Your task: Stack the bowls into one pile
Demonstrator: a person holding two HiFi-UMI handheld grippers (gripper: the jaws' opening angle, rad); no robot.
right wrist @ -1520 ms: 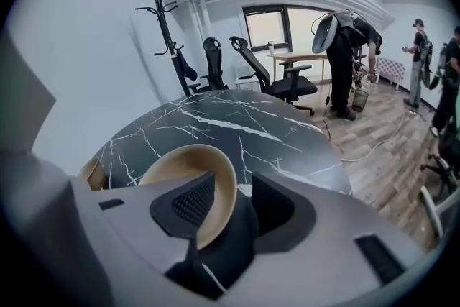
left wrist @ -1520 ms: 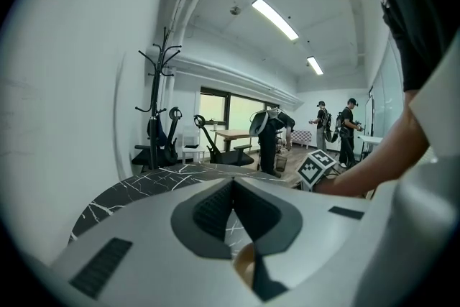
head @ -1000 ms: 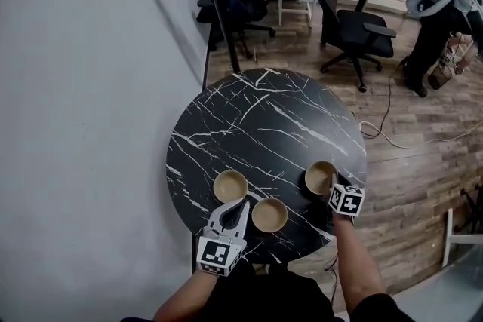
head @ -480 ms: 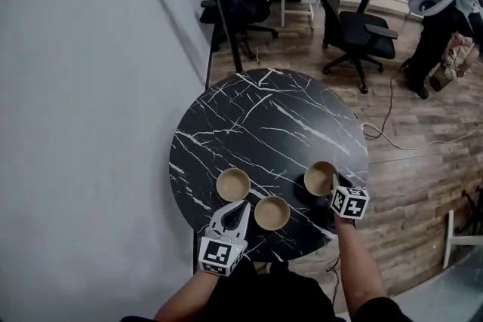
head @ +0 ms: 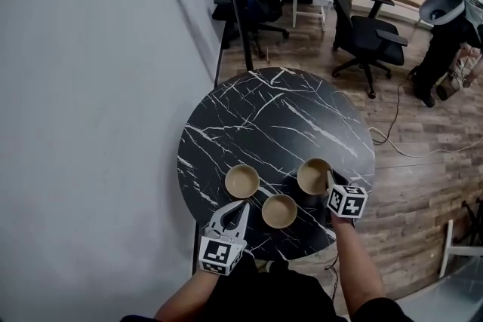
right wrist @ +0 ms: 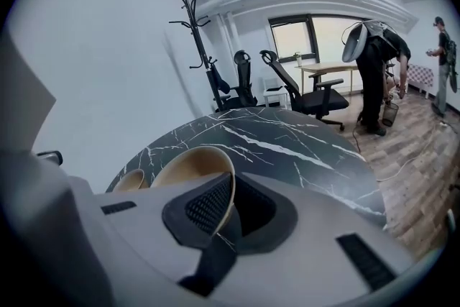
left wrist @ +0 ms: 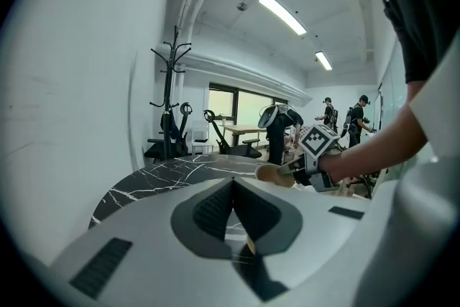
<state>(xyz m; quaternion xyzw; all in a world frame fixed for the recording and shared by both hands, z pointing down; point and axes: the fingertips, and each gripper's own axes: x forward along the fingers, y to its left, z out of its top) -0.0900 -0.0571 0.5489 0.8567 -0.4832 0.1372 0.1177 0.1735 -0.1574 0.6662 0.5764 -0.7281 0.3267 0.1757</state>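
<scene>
My right hand-held gripper (head: 330, 181) is clamped on the near rim of one bowl (head: 313, 175), with one jaw inside the wall and one outside. The shadow beneath suggests this bowl is just clear of the desk (head: 279, 117). A pinch on a single spot of rim is a thin hold, so I judge the bowl could tip about the jaws or slip out if I swing it quickly.

The middle bowl (head: 279, 210) sits just left of this gripper, and the third bowl (head: 241, 181) lies further left. Carried too low, the held bowl's base could catch the middle bowl's rim and push it toward the nearby desk edge. Released tilted, it could wedge crooked instead of nesting.

My left hand-held gripper (head: 243, 206) has its jaws pressed together on nothing. Its tips are just beside those two bowls, so a careless nudge there would shift my target.
</scene>
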